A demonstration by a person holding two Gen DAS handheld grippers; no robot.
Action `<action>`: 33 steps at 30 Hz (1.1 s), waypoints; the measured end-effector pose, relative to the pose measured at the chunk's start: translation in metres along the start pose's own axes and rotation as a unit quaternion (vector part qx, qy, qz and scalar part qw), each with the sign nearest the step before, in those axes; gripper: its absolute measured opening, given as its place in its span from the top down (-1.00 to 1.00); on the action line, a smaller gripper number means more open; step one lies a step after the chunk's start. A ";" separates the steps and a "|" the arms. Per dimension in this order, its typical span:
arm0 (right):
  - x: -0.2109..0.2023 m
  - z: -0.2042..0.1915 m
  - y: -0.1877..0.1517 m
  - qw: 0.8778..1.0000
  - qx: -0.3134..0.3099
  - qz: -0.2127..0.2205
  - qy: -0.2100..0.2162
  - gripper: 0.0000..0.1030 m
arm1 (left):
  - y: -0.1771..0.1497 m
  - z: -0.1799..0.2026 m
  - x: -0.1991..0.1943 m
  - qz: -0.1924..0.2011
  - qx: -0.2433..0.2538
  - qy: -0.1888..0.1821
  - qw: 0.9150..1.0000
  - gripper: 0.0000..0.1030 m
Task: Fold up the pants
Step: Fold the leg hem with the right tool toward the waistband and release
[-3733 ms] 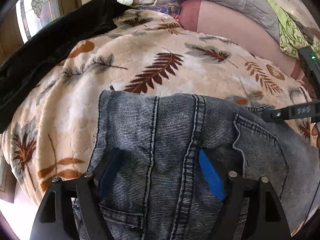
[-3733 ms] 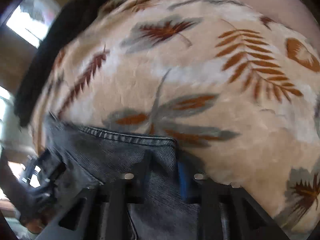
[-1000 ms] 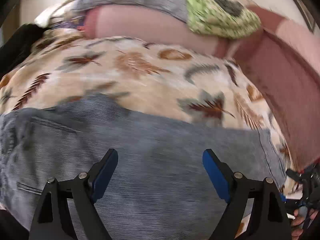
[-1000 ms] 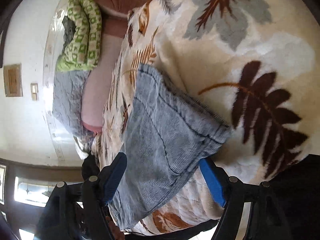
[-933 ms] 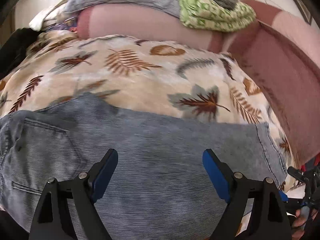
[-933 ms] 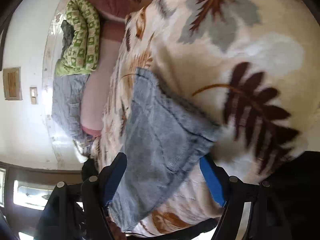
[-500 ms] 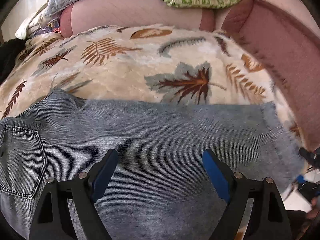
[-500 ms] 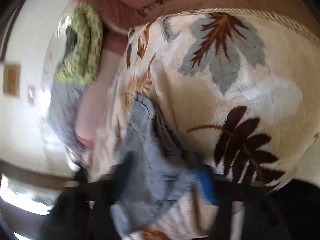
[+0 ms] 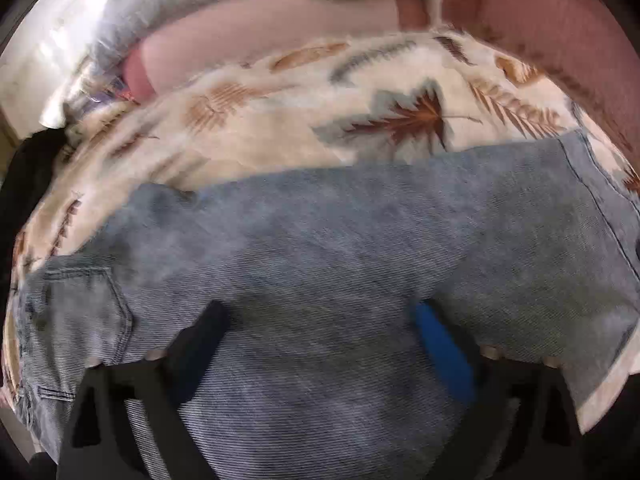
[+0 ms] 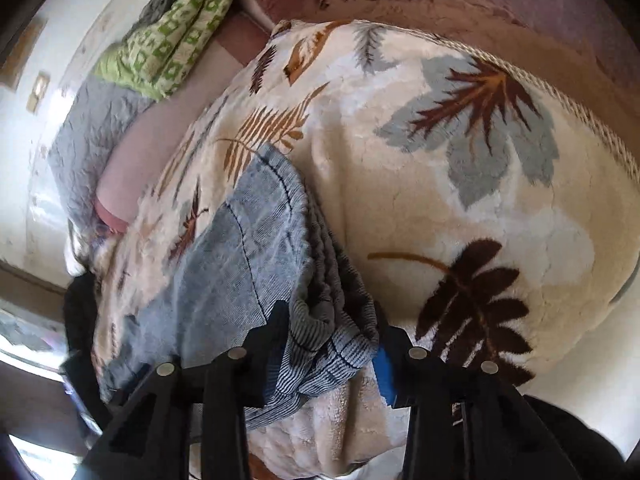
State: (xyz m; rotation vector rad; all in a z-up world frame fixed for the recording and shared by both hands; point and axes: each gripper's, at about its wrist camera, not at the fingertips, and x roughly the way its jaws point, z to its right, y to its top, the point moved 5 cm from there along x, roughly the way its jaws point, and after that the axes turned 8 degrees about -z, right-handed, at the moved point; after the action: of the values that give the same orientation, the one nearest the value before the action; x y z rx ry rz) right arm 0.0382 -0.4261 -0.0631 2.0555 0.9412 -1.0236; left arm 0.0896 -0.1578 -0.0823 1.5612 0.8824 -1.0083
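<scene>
Grey-blue denim pants (image 9: 340,248) lie lengthwise across a cream leaf-print blanket (image 9: 280,128), back pocket at left, leg hems at right. My left gripper (image 9: 320,328) is open, its fingers pressed down on the middle of the legs. In the right wrist view the stacked leg hems (image 10: 280,240) run down into my right gripper (image 10: 332,340), which is shut on the bunched hem ends at the blanket's near edge.
A pink sofa back (image 9: 260,36) runs behind the blanket. A green patterned cloth (image 10: 172,36) and a grey quilt (image 10: 88,128) lie on it. A black garment (image 9: 28,176) lies at the far left.
The right gripper has gone from open around the leg hems to shut on them. The left gripper has moved from the waistband to mid-leg and lowered onto the denim.
</scene>
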 end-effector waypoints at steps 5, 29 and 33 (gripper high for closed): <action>-0.025 -0.033 -0.002 0.997 -0.060 0.026 -0.050 0.57 | -0.002 -0.004 -0.001 -0.005 -0.003 -0.020 1.000 -0.90; 0.108 -0.290 -0.207 0.910 -0.410 -0.051 0.042 -0.19 | -0.088 -0.271 -0.066 0.052 -0.315 -0.015 0.948 -0.90; 0.070 -0.268 -0.183 0.933 -0.336 -0.059 0.117 -0.29 | -0.078 -0.251 -0.079 0.066 -0.293 -0.057 0.952 -0.90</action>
State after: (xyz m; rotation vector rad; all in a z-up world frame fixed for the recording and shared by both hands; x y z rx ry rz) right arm 0.0213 -0.0953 -0.0336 1.5637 1.3301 -0.4131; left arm 0.0311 0.0997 -0.0089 1.0297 0.8819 -0.6507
